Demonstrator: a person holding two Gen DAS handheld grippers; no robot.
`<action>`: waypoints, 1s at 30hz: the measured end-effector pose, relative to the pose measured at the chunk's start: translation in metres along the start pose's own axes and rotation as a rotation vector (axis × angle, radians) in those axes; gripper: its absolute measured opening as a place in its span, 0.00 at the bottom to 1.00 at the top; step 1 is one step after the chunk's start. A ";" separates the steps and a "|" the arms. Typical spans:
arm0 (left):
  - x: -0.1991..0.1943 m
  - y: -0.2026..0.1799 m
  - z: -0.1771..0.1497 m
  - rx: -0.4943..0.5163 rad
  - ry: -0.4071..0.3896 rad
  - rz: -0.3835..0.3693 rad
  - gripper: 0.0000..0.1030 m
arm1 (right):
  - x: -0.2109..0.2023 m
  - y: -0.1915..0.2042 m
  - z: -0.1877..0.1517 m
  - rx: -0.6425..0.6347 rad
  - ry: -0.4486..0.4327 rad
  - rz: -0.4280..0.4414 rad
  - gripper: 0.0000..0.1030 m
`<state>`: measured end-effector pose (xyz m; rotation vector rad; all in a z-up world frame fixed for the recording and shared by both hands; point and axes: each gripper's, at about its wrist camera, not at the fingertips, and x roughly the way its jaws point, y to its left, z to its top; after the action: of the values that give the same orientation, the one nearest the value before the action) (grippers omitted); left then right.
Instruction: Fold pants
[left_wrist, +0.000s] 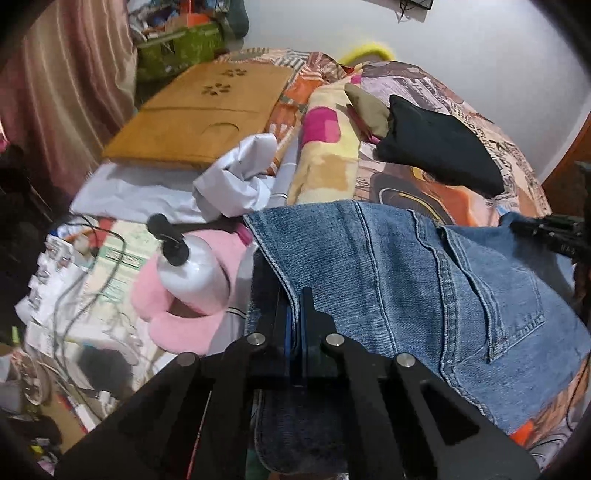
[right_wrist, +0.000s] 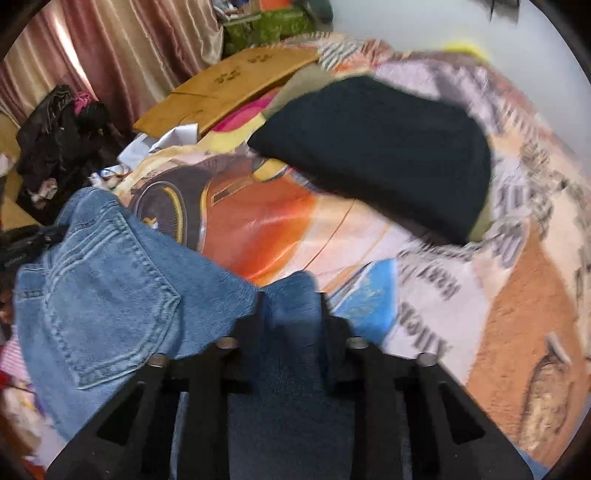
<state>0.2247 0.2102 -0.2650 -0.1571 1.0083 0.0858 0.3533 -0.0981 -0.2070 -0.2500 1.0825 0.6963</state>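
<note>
Left wrist view: the left gripper (left_wrist: 297, 299) has its two fingers pressed together on the hemmed edge of the jeans (left_wrist: 424, 273), with a thin fold of denim pinched between the pads. Denim passes under the fingers and runs out to the right, seat side up, with a back pocket (left_wrist: 509, 310) showing. At the right edge of this view the tip of the right gripper (left_wrist: 546, 229) rests at the far side of the jeans.

Right wrist view: the right gripper (right_wrist: 290, 295) is clamped on a thicker bunch of the same jeans (right_wrist: 110, 295); fabric fills the gap between the fingers and stands up above them. The rest of the garment hangs to the left, pocket (right_wrist: 110, 325) outward.

The jeans lie at the near edge of a bed covered by a printed sheet (right_wrist: 280, 229) with an orange car motif. Beyond them on the sheet sits a folded black garment (right_wrist: 388, 155). To the left in the left wrist view are a white pump bottle (left_wrist: 192, 269) lying on a pink plush item (left_wrist: 173, 321), crumpled white cloth (left_wrist: 236, 181), and a tan board (left_wrist: 199, 110).
</note>
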 end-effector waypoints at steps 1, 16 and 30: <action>-0.004 -0.002 0.000 0.009 -0.013 0.024 0.02 | -0.001 0.000 0.001 -0.003 -0.010 -0.004 0.12; 0.010 0.002 0.006 0.122 0.041 0.115 0.07 | -0.005 -0.011 0.014 -0.002 -0.079 -0.073 0.06; -0.062 0.017 -0.030 0.042 -0.007 0.014 0.17 | -0.080 0.009 -0.022 0.017 -0.136 -0.021 0.34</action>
<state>0.1642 0.2217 -0.2294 -0.1114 1.0036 0.0784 0.3090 -0.1335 -0.1463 -0.1966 0.9540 0.6754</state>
